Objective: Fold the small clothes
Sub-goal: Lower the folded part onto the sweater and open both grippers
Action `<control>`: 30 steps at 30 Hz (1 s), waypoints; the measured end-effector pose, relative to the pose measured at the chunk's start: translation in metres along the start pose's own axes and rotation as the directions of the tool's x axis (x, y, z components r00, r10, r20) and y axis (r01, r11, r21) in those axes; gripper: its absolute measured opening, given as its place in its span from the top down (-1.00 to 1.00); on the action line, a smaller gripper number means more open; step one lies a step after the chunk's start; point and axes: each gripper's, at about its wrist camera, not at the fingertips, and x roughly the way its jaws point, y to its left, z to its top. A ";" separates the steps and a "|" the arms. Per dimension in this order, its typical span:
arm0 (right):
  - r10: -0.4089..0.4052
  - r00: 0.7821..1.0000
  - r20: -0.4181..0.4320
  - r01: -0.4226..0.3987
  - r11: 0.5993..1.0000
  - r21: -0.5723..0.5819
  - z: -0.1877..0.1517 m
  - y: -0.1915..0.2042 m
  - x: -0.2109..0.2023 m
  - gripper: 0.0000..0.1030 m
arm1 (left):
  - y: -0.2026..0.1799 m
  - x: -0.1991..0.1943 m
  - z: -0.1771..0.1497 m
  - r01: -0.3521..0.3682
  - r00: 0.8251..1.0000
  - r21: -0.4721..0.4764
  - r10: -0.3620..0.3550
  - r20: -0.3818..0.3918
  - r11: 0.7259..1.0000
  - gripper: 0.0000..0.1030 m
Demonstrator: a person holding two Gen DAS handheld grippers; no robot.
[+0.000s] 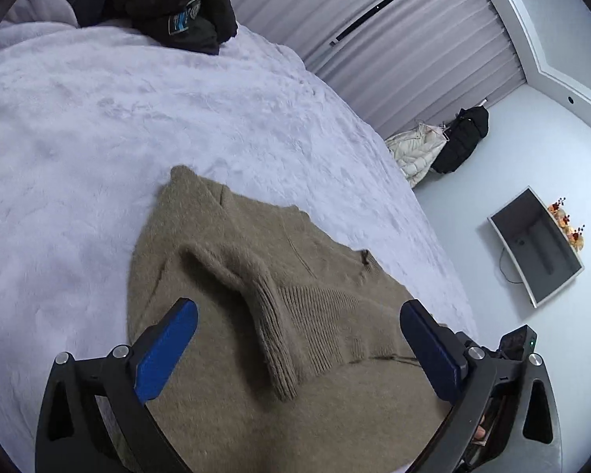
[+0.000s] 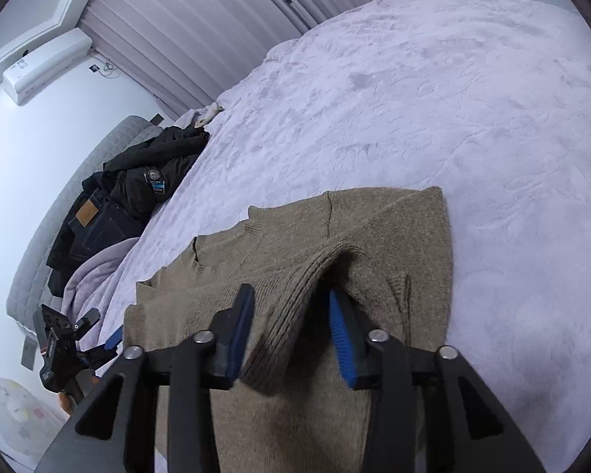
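A tan knit sweater [image 1: 232,260] lies spread on a lilac fleece blanket [image 1: 98,118], with one sleeve [image 1: 252,295] folded across its body, ribbed cuff toward me. My left gripper [image 1: 299,315] is open wide above the sweater, empty, its blue pads either side of the cuff. In the right wrist view the sweater [image 2: 374,236] lies on the blanket [image 2: 453,98]. My right gripper [image 2: 291,299] has its jaws partly apart around the ribbed sleeve cuff [image 2: 283,323]; the pads touch the fabric loosely. The left gripper [image 2: 98,351] shows at the sweater's left edge.
Dark clothes and jeans [image 2: 118,197] are piled at the bed's head, also in the left wrist view [image 1: 169,4]. Jackets [image 1: 441,149] lie on the floor by the curtain. A grey tray [image 1: 536,244] sits on the floor. An air conditioner [image 2: 47,63] hangs on the wall.
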 end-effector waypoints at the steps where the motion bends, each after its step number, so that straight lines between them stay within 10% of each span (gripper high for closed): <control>1: -0.005 1.000 0.026 0.005 1.000 -0.008 -0.005 0.003 -0.010 -0.62 | 0.000 0.001 -0.006 0.009 1.000 -0.006 -0.009 -0.029 1.000 -1.00; 7: -0.059 0.995 0.080 0.077 0.970 -0.231 -0.030 0.038 -0.037 -0.65 | -0.029 0.006 -0.039 0.003 0.993 0.140 0.014 -0.119 0.990 -1.00; 14: -0.143 0.981 -0.128 0.073 0.896 -0.438 -0.036 0.064 0.005 -0.63 | -0.061 0.044 -0.038 0.034 0.969 0.284 0.038 -0.244 0.958 -1.00; 21: -0.136 0.983 -0.124 0.054 0.857 -0.512 -0.012 0.076 0.034 -0.63 | -0.075 0.046 0.017 0.013 0.996 0.268 0.013 -0.093 0.963 -1.00; 30: -0.210 0.978 -0.020 0.195 0.937 -0.290 0.042 0.046 0.061 -0.63 | -0.045 0.060 0.072 -0.070 0.997 0.107 0.074 -0.032 0.992 -1.00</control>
